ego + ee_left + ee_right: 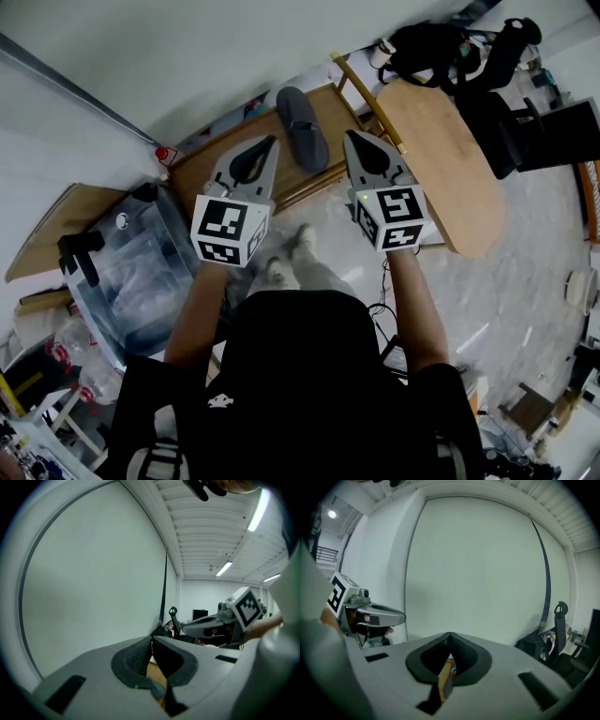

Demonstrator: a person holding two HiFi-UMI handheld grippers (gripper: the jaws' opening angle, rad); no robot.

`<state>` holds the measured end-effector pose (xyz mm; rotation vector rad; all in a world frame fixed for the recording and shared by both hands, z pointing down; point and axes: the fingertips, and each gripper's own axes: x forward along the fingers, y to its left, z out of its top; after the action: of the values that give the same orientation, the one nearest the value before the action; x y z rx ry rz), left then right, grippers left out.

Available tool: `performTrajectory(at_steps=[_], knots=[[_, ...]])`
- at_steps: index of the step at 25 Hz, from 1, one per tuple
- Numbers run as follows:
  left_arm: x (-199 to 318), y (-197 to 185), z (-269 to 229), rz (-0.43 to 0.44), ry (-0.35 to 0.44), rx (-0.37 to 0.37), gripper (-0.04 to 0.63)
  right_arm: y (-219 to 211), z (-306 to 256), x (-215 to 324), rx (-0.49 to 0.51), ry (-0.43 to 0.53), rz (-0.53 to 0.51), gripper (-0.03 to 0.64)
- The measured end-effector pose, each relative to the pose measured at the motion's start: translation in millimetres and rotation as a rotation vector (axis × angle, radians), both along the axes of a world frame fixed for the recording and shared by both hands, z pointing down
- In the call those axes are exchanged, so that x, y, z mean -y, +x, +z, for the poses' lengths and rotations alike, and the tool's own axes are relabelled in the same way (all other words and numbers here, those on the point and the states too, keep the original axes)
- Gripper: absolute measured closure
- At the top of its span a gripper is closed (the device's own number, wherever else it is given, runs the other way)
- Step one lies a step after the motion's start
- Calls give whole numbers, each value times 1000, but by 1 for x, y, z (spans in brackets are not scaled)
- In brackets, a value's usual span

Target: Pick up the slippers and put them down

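Note:
One dark grey slipper (pixel 302 128) lies on a low wooden shelf (pixel 217 157) against the white wall, between my two grippers in the head view. My left gripper (pixel 272 141) is held just left of the slipper, its jaws shut with nothing between them. My right gripper (pixel 349 134) hangs just right of the slipper, also shut and empty. In the left gripper view the jaw tips (pixel 151 639) meet, and wood shows through the gap below them. The right gripper view shows the same closed tips (pixel 450 633) facing the wall. I see no second slipper.
A light wooden tabletop (pixel 450 159) stands to the right of the shelf. A clear plastic bin (pixel 141 272) sits on the floor at the left. A black office chair (pixel 511 89) and dark bags (pixel 427 47) are at the back right. The person's feet (pixel 286 253) stand on pale floor.

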<state>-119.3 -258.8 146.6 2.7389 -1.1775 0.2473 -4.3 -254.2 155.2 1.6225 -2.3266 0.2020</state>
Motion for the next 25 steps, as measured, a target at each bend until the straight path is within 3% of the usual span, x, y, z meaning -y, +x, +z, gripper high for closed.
performTrajectory(at_steps=[12,25], knots=[[47,21,45,-44,-64,22,588,25,51,43,5,-101,-43,618],[68,32,103,-73,-189,46,588,27,113,75,23,-227,-103,618]])
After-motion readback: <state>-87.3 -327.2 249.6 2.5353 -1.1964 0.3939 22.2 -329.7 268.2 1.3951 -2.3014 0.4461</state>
